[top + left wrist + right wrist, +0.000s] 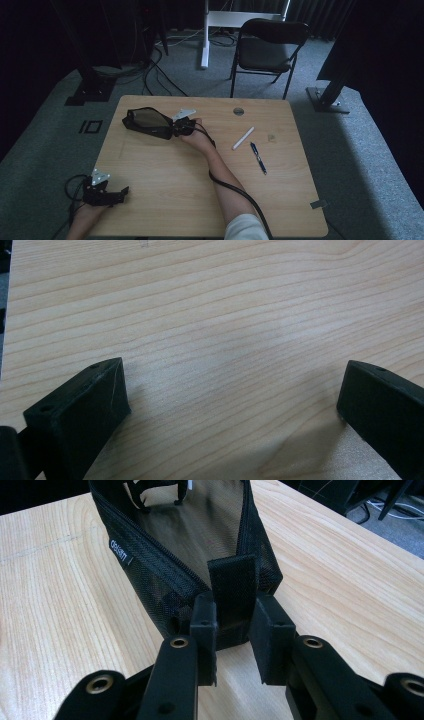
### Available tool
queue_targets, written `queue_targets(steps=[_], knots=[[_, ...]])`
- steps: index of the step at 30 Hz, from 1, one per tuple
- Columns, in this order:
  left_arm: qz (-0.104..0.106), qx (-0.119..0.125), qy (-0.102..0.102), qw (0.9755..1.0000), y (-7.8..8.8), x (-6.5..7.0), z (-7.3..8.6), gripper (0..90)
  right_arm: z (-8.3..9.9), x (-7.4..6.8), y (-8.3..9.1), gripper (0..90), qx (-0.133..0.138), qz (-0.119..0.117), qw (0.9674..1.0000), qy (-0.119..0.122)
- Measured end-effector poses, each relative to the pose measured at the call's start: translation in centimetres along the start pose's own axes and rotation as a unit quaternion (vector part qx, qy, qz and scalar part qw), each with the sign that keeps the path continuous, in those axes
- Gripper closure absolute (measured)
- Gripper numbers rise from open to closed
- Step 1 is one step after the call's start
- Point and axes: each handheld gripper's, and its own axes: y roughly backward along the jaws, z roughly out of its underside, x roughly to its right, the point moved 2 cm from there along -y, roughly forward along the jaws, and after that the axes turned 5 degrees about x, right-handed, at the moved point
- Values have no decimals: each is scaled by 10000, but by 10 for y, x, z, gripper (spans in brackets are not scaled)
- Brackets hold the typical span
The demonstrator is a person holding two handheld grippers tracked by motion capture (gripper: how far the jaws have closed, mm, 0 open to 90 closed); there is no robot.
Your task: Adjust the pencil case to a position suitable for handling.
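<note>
Right hand-held gripper (pixel 176 128) sits in the high view at about 11 o'clock from the tabletop's centre, its jaws pressed onto the near end of a black mesh pouch (pixel 146 122) that lies toward the far left part of the tabletop (pixel 165 200). Left hand-held gripper (pixel 120 192) rests at 8 o'clock, just inside the tabletop's left edge near the front corner, jaws spread and holding nothing. At 2 o'clock lie a white marker (pixel 243 138) and, just beside it, a dark blue pen (pixel 258 157), apart from each other and well clear of the right edge. A round grommet (pixel 238 111) sits near the far edge. The middle and front right of the tabletop are bare wood. Beyond the far edge stands a black folding chair (pixel 267 47) on grey carpet.

In the left gripper view, the left hand-held gripper (pixel 235 390) has its jaws spread wide over bare wood grain, with the tabletop's edge at 9 to 11 o'clock.

In the right gripper view, the right hand-held gripper (pixel 233 630) pinches a black fabric tab (pixel 231 587) at the mesh pouch's (pixel 165 575) end. The pouch gapes open, running toward 12 o'clock. A small label (pixel 121 550) on its side carries white lettering too blurred to read surely. The tabletop edge runs at 1 to 3 o'clock.
</note>
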Motion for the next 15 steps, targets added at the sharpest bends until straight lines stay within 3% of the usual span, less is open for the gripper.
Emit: queue_targets(steps=[15], knots=[[1,-3,-1,10000,0,0,0,1,15,2,20,734,47,51,9998,-175]])
